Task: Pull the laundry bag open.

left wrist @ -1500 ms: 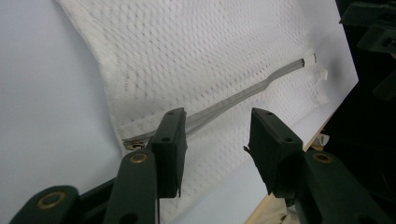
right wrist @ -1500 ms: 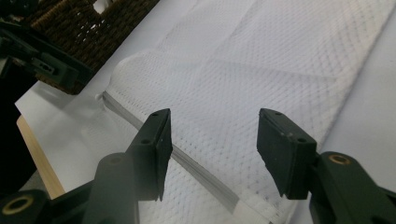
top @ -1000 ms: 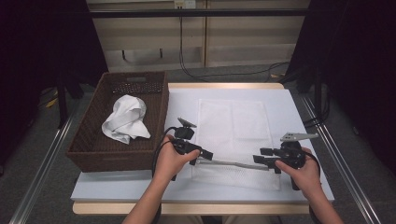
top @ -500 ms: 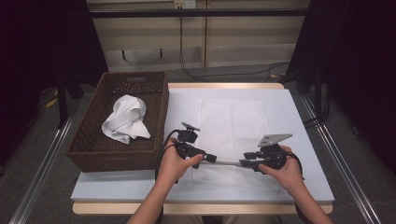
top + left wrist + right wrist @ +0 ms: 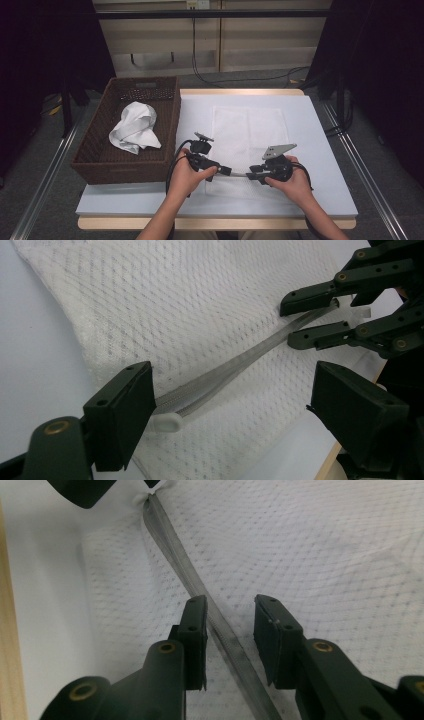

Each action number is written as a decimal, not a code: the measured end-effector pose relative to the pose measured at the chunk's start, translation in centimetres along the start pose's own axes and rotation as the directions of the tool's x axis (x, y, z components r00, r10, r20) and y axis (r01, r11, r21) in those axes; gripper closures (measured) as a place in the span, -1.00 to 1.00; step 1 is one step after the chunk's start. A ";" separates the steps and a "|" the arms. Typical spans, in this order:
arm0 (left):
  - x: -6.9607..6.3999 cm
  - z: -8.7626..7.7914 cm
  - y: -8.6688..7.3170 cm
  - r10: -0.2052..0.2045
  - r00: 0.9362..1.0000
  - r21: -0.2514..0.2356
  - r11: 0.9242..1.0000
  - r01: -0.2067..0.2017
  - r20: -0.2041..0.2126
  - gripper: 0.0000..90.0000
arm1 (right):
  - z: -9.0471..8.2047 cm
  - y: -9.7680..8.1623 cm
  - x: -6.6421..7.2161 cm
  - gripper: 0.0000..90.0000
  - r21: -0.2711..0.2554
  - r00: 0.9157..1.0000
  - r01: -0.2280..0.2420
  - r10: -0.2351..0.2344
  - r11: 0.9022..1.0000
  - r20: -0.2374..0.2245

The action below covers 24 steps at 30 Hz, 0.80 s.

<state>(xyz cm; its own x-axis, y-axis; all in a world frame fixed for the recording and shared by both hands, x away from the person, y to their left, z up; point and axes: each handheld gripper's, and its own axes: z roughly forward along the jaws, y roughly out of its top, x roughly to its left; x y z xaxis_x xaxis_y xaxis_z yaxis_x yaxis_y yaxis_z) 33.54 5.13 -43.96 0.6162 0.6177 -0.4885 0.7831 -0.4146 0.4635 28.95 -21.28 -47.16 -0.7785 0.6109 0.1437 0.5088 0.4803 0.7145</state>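
I read no writing on the white mesh bag (image 5: 248,131) or its zipper strip (image 5: 235,367). My left tongs (image 5: 230,405) stand apart around its pull; my right tongs (image 5: 230,635), closing, straddle the strip untouched. Wicker basket (image 5: 95,162) with white cloth (image 5: 134,127) sits beside on the surface (image 5: 320,150).

Lab: rail-framed table (image 5: 320,150), dark curtains (image 5: 45,50)

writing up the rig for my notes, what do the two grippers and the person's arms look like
Both the left gripper and right gripper are matte black, with flat block-shaped jaws on linked bars joined by brass-coloured rivets. A grey three-cornered plate tops the right one, a smaller one the left. A black cable loops from the left gripper. The forearms are bare, no sleeves in view.
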 end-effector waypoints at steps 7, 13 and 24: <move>-0.1 0.2 -0.2 -0.047 0.999 -0.028 0.999 0.047 0.006 -0.61 | 0.7 -0.7 -0.3 0.55 0.007 1.000 -0.012 0.012 1.000 0.003; -0.1 0.2 -0.3 -0.028 1.000 -0.015 1.000 0.028 0.008 -0.61 | 0.7 -0.7 -0.3 0.69 0.010 0.999 -0.031 0.030 0.999 0.032; 0.0 0.3 -0.4 -0.028 1.000 -0.020 0.999 0.028 0.005 -0.61 | 0.6 -0.4 -0.8 0.95 0.036 0.995 -0.092 0.091 0.995 0.036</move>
<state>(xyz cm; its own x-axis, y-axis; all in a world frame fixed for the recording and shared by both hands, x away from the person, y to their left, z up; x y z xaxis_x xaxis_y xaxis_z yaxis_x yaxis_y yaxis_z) 33.27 5.05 -44.36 0.5943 0.6260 -0.5049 0.7984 -0.3837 0.4641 29.52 -21.58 -47.97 -0.7155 0.6742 0.1830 0.5909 0.4443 0.6734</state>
